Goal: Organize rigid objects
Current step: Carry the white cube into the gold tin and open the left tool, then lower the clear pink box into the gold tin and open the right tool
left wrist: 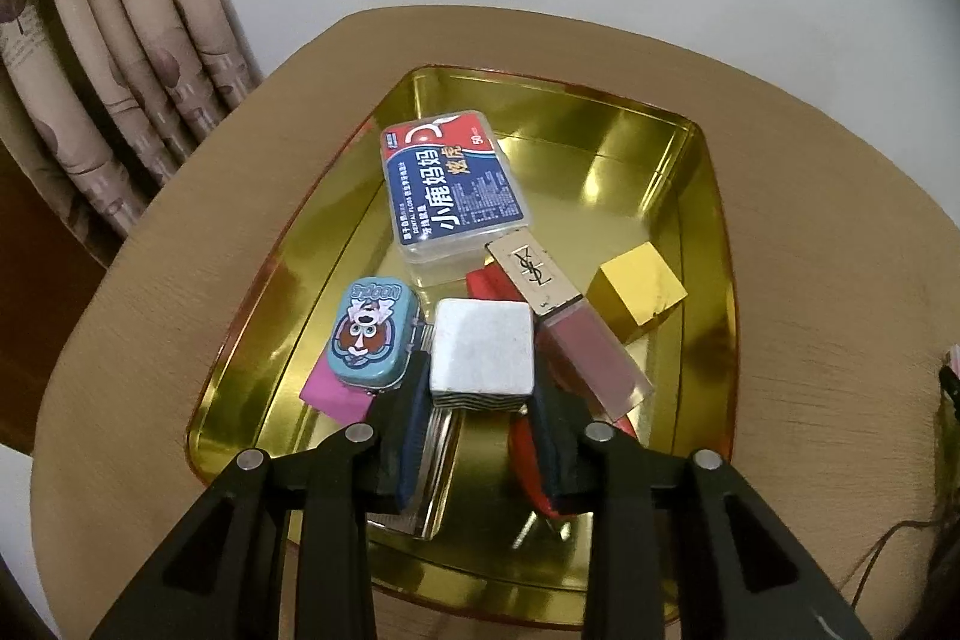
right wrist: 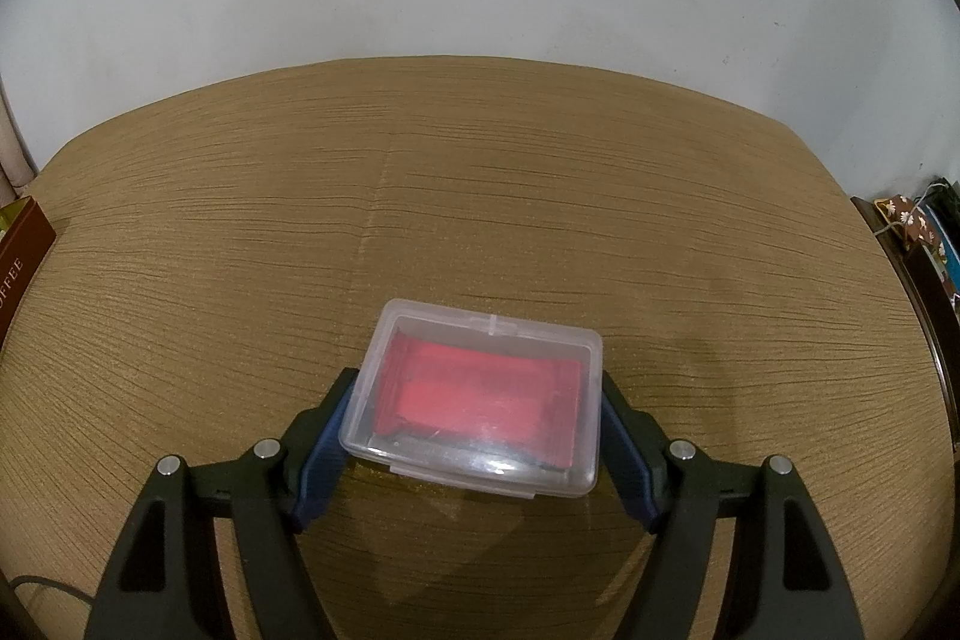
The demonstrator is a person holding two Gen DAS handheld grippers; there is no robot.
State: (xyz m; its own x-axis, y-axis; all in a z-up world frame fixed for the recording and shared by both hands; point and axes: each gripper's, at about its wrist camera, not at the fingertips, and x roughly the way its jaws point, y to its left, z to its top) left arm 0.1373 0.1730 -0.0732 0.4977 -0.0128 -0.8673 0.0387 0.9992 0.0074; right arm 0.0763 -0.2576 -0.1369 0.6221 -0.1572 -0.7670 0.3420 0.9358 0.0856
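In the left wrist view a gold tray (left wrist: 702, 232) sits on the tan table. My left gripper (left wrist: 482, 403) is shut on a white square block (left wrist: 483, 355), held above the tray's near end. In the tray lie a blue floss box (left wrist: 453, 187), a teal cartoon tin (left wrist: 372, 334), a pink block (left wrist: 336, 394), a YSL lip gloss (left wrist: 567, 316), a gold cube (left wrist: 636, 295) and red pieces (left wrist: 489, 283). In the right wrist view my right gripper (right wrist: 474, 430) is shut on a clear plastic box (right wrist: 477, 400) with red contents, over bare table.
Curtains (left wrist: 108, 58) hang at the left of the table. A brown coffee box (right wrist: 18, 250) stands at the table's left edge in the right wrist view. A dark shelf with patterned items (right wrist: 918, 244) is at the right edge. A white wall is behind.
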